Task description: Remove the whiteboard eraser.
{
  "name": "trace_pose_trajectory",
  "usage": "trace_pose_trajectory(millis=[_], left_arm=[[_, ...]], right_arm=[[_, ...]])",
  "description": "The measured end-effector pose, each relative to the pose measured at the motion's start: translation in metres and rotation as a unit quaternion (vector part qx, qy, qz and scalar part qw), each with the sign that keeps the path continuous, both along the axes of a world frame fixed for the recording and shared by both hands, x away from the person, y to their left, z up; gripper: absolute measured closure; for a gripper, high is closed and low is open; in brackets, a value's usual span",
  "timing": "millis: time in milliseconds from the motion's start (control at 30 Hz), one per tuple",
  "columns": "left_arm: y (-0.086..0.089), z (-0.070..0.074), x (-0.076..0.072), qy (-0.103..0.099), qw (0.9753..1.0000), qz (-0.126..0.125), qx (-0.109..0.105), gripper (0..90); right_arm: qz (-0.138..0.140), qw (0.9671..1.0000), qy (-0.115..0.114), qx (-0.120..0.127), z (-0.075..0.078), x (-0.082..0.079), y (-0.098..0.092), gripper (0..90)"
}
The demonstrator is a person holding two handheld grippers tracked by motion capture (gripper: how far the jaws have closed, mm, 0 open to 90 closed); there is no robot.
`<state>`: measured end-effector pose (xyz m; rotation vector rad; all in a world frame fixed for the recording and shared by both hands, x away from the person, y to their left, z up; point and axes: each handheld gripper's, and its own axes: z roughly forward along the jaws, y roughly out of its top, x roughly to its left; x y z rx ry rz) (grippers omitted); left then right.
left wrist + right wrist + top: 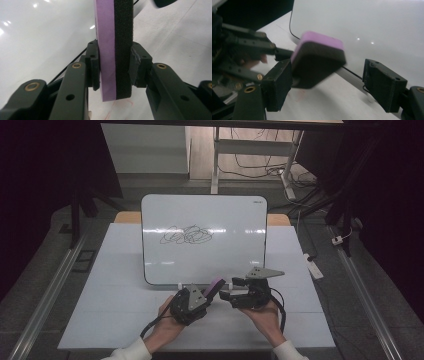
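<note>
High view: left claw (209, 291) clamped on the eraser (216, 285), just near of the whiteboard (204, 238) lying on the table (115, 285). Right claw (226, 295) close beside, to the right, pointing left at the eraser. Scribble (188, 234) far up on the board, well apart from both. Both hands low, palms cupping the tools from below, sleeves at the near edge.

Left gripper view: eraser (115, 50) upright between the jaws, purple back at left, black felt at right, squeezed firmly.

Right gripper view: jaws apart, eraser (318, 60) between them but touching neither clearly.

For a good wipe, probably best to turn the felt down flat before going to the scribble.
</note>
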<state>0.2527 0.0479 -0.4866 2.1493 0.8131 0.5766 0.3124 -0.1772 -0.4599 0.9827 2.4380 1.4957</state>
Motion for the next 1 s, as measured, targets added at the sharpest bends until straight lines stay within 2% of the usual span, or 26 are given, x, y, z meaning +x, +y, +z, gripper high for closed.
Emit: trace_pose_trajectory(millis=[133,200,267,400,600,733,1000], left_arm=[[-0.006,-0.001,-0.001,-0.003,1.0,-0.005,0.001,64.6],[-0.007,-0.001,-0.002,-0.004,1.0,-0.007,0.002,64.6],[-0.007,-0.001,-0.002,-0.003,0.9999,-0.01,0.0,64.5],[-0.007,-0.001,-0.002,-0.004,1.0,-0.009,0.0,64.5],[-0.008,-0.002,-0.003,-0.01,0.9999,-0.005,0.004,64.5],[-0.008,-0.002,-0.004,-0.014,0.9999,-0.006,0.002,64.5],[-0.008,-0.002,-0.004,-0.017,0.9998,-0.009,0.0,64.1]], right_arm=[[-0.001,0.9996,0.025,0.014,-0.002,0.005,0.006,25.1],[0.0,0.9994,0.029,0.017,-0.003,0.006,0.007,26.9],[0.006,0.9985,0.047,0.027,-0.006,0.008,0.009,32.5],[0.002,0.9982,0.052,0.03,-0.006,0.009,0.009,35.8],[-0.003,0.9977,0.061,0.03,-0.008,0.011,0.01,34.4],[-0.001,0.9959,0.079,0.045,-0.011,0.014,0.008,33.6],[0.003,0.9951,0.085,0.052,-0.011,0.014,0.007,38.7]])
